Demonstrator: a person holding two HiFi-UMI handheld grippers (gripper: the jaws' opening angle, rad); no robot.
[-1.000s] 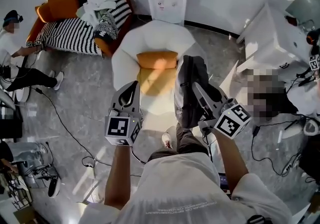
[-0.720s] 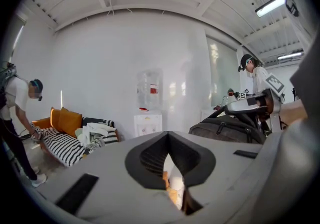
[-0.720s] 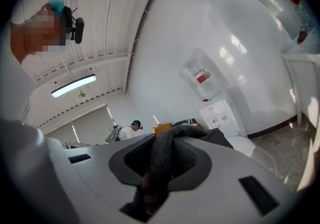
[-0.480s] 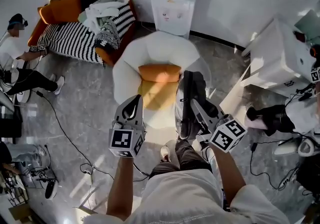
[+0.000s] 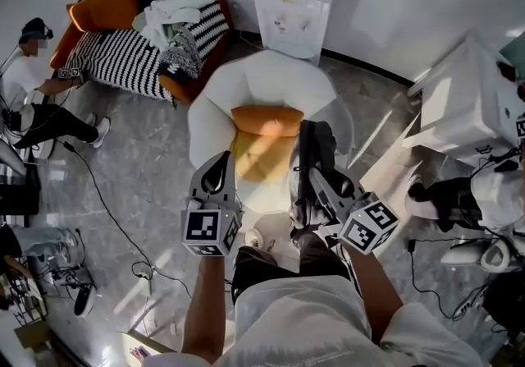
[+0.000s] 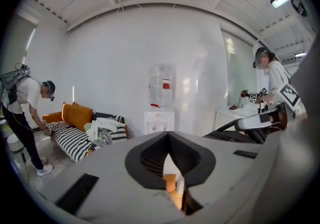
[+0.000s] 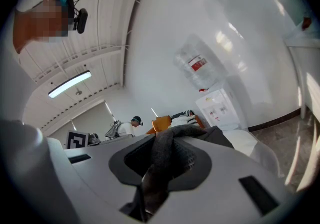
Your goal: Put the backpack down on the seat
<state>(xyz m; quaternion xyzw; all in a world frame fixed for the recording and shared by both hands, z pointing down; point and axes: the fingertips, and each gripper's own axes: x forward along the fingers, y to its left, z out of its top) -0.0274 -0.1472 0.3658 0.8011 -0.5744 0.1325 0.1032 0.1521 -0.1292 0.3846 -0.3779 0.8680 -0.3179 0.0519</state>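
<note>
Two claws are in view. The right claw (image 5: 321, 185) is clamped on one grey strap (image 7: 159, 165) of the single dark backpack (image 5: 316, 148). The backpack hangs just ahead of and below this claw, over the right-hand part of the seat (image 5: 271, 78). The left claw (image 5: 220, 167) has its jaws drawn narrow, tips close together, with nothing between them. It is held level with the right claw and apart from the backpack.

The seat is one round white armchair straight ahead of both claws, with one orange cushion (image 5: 267, 121) against its back. Beyond it stands one water dispenser (image 5: 289, 16) against a white wall. One striped sofa (image 5: 115, 57) heaped with clothes (image 5: 176, 16) lies far off to the left of the left claw, and one white counter (image 5: 463, 103) stands to the right of the right claw.

The floor (image 5: 139, 168) is grey marbled tile with cables (image 5: 107, 209) trailing across it.

Two other people show: one (image 5: 33, 86) by the sofa's end, one (image 5: 484, 189) cut off at the right edge.

The backpack's lower end is hidden behind the right claw, so I cannot tell whether it touches the seat.
</note>
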